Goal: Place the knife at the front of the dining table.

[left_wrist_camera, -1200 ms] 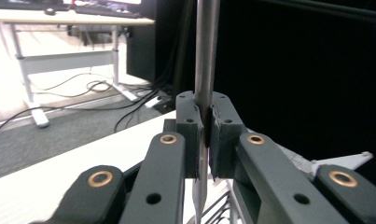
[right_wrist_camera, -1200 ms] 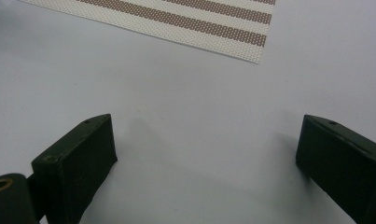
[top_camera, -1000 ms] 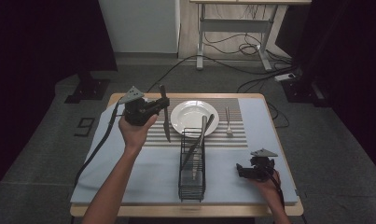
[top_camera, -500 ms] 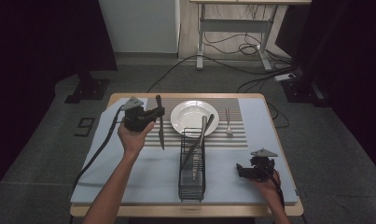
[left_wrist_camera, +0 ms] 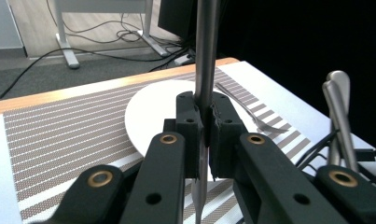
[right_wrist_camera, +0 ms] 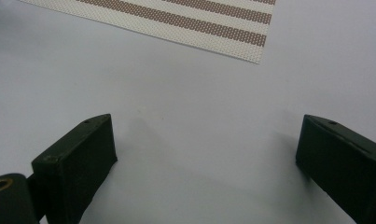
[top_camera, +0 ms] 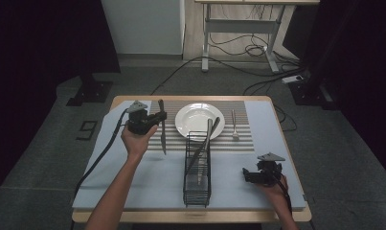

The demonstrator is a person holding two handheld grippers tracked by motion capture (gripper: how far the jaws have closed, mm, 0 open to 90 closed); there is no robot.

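The left gripper (top_camera: 158, 118) pinches a table knife (top_camera: 162, 129) — its jaws pressed on the metal just where the handle meets the blade. The knife hangs upright, blade down, over the striped placemat (top_camera: 176, 143) just left of the white plate (top_camera: 193, 120). A fork (top_camera: 234, 125) lies on the mat to the plate's right. The wire rack (top_camera: 197, 167) with cutlery stands on the tabletop nearer the person. The right gripper (top_camera: 248, 175) rests low at the right — jaws spread, nothing between them.

Right gripper (right_wrist_camera: 206, 163): two black jaws spread wide apart above plain pale-grey table cover (right_wrist_camera: 190, 107); brown-and-white striped woven placemat (right_wrist_camera: 213, 23) lies ahead
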